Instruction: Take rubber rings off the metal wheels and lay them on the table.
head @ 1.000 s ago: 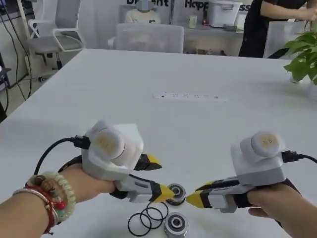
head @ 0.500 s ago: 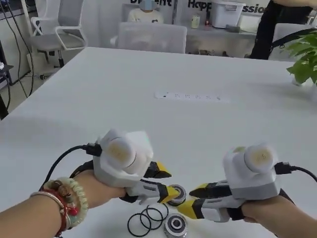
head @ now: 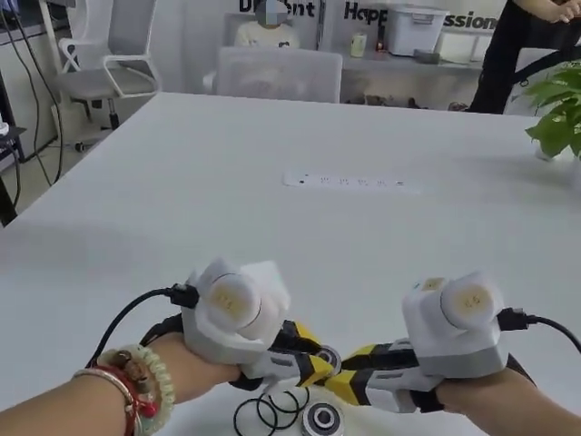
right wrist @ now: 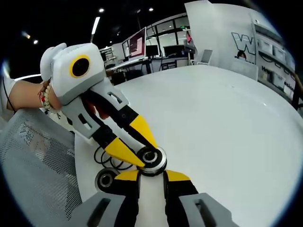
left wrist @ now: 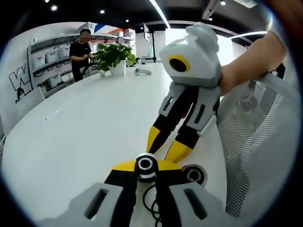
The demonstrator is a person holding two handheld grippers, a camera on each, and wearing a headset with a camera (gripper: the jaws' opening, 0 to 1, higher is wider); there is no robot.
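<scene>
A metal wheel (left wrist: 145,165) with a black rubber ring around its rim sits between my left gripper's (left wrist: 146,166) yellow tips, which are shut on it. The same wheel (right wrist: 152,160) (head: 329,357) lies on the white table (head: 300,245), just past my right gripper's (right wrist: 151,175) tips. The right gripper's jaws stand a narrow gap apart, right at the wheel's rim. In the head view the left gripper (head: 320,363) and the right gripper (head: 341,381) meet tip to tip. A second wheel (head: 322,421) (left wrist: 194,174) (right wrist: 105,178) lies beside them. Loose black rings (head: 270,409) (right wrist: 110,160) lie close by.
A white power strip (head: 349,182) lies farther out on the table. A potted plant (head: 558,113) stands at the far right edge. Grey chairs (head: 277,73) stand beyond the far edge, and a person (head: 526,36) is at the shelves behind.
Both grippers have drawn together at the wheel. The left gripper's jaws, apart a second ago, have shut on it. The right gripper's tips have moved left up to it.
</scene>
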